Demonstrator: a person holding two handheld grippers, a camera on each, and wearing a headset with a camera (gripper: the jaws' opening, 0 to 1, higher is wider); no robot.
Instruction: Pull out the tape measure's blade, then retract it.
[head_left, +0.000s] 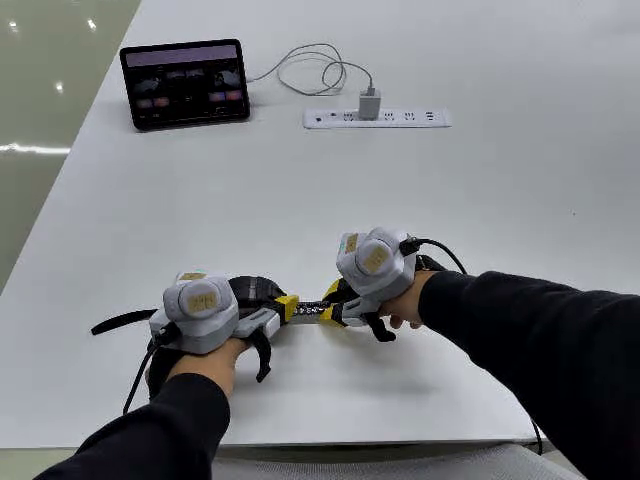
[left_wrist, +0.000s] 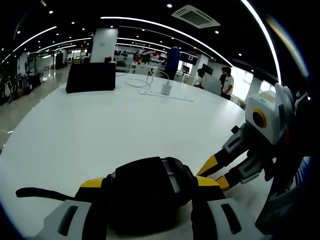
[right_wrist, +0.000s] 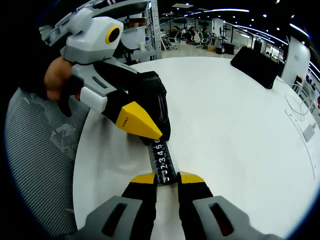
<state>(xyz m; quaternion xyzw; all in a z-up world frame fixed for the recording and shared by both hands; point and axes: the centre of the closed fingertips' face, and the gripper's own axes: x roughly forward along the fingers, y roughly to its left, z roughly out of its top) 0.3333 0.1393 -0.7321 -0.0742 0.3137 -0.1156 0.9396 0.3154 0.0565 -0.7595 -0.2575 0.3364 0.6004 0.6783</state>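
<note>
Right gripper (right_wrist: 166, 179): jaws pressed together on the free end of the blade (right_wrist: 161, 159), low centre of the right gripper view; a pinch on the tip seems meant to draw it straight out.
Left gripper (left_wrist: 150, 184): clamped around the black tape measure (right_wrist: 154, 100), one yellow tip on each flank, which I judge is to anchor the case while the other side pulls.
Blade: only a short stretch is out, lying flat on the table (head_left: 400, 200) between the two grippers, so the pull looks barely begun.
Task's thing: case and blade sit lower centre of the head view, near the table's front edge.
Strap (head_left: 120, 322): a black loop trails toward the lower left of the head view.
Writing: white numerals on the dark blade, seemingly a run up to 6; no brand is legible on the case.
Farther off: tablet (head_left: 185, 83) upper left, screen tiles too small to read; power strip (head_left: 377, 118) with charger (head_left: 369, 103) top centre.
</note>
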